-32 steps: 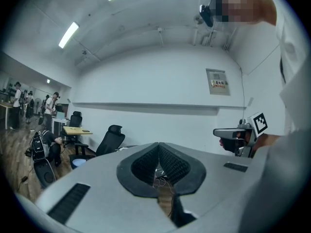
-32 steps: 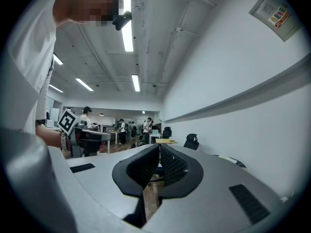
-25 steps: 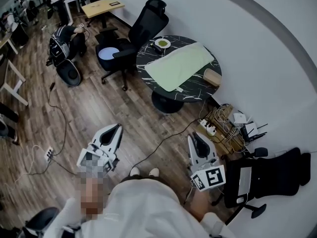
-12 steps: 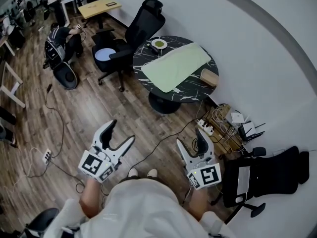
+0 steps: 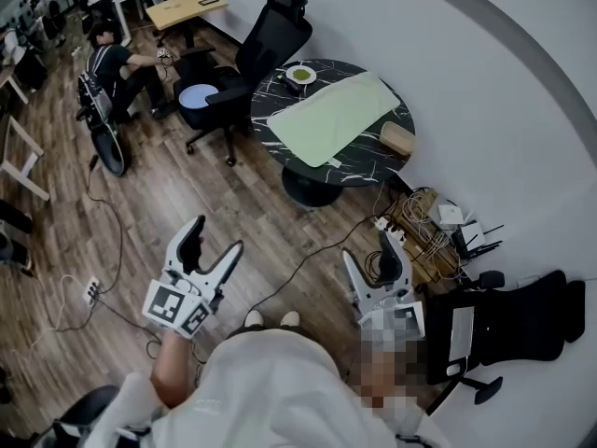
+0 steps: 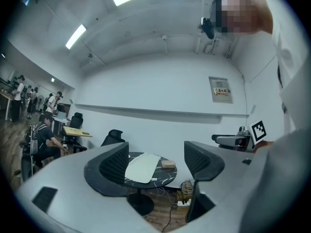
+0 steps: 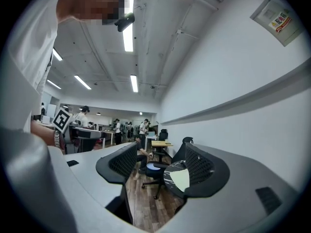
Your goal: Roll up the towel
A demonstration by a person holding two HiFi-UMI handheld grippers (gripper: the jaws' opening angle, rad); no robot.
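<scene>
Pale-green towel [image 5: 334,118] lies spread flat on the round marble desk [image 5: 359,168], well apart from us across the wooden floor [image 5: 187,194], its long axis slanting from near-left to far-right. Our left hand-held gripper [image 5: 215,235] and right hand-held gripper [image 5: 369,250] have just been opening and stand spread, empty; we judge the right one slightly nearer the towel.

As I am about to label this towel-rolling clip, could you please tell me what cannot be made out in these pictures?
- Towel, right gripper view: mostly behind a jaw of the right tongs, which have just been opening and hold nothing.
- Tan object beside the towel, head view: too small to identify.
- What lies in the dish, head view: too small.
- Right tongs' marker cube, head view: under a mosaic patch.
</scene>
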